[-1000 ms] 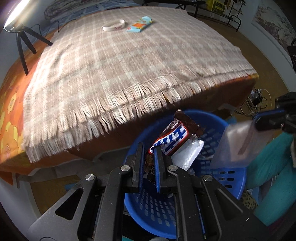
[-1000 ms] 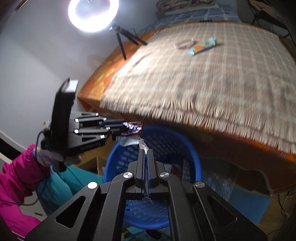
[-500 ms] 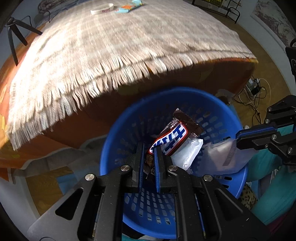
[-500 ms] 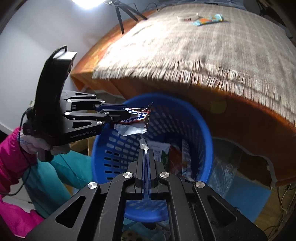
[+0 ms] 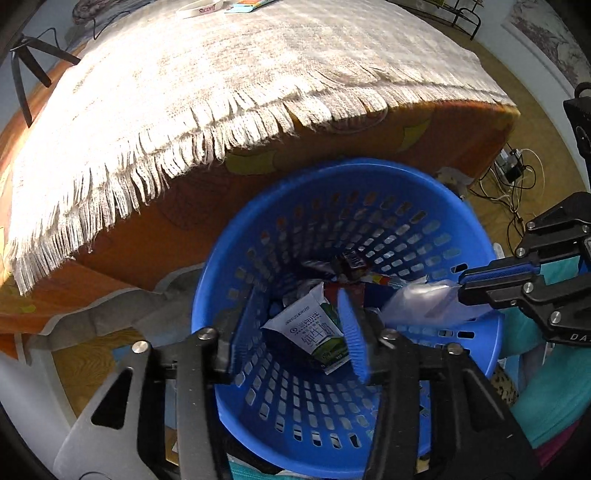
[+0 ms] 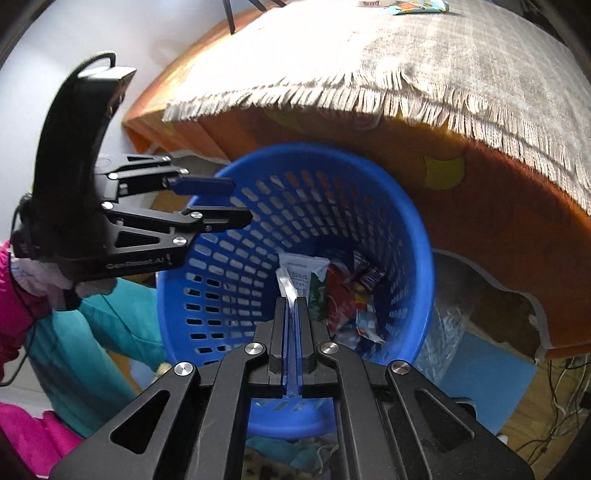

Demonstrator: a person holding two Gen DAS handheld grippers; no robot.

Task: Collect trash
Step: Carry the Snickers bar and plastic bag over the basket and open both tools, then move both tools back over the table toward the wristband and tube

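A blue perforated basket [image 5: 476, 236] [image 6: 417, 258] stands on the floor against the bed. My left gripper [image 5: 300, 291] [image 6: 240, 202] hangs over it; its jaws are opening and nothing is between them. Down in the basket lie a dark candy bar wrapper [image 5: 352, 260] [image 6: 371, 277] and a white and green milk carton [image 5: 314, 332] [image 6: 304, 275] among other wrappers. My right gripper [image 6: 291, 301] [image 5: 461, 290] is shut on a clear plastic wrapper [image 6: 287, 284] [image 5: 424, 306], held just above the basket's rim.
The bed beside the basket carries a fringed beige blanket [image 5: 258, 74] over an orange sheet. At the blanket's far end lie a white wristband [image 5: 201, 8] and a colourful snack wrapper [image 6: 417, 6]. Cables [image 5: 517, 173] run over the floor at right. A pink sleeve [image 6: 14, 306] holds the left gripper.
My left gripper has opened, and the candy bar wrapper with the white wrapper has dropped into the basket. Both grippers have sunk closer to the basket.
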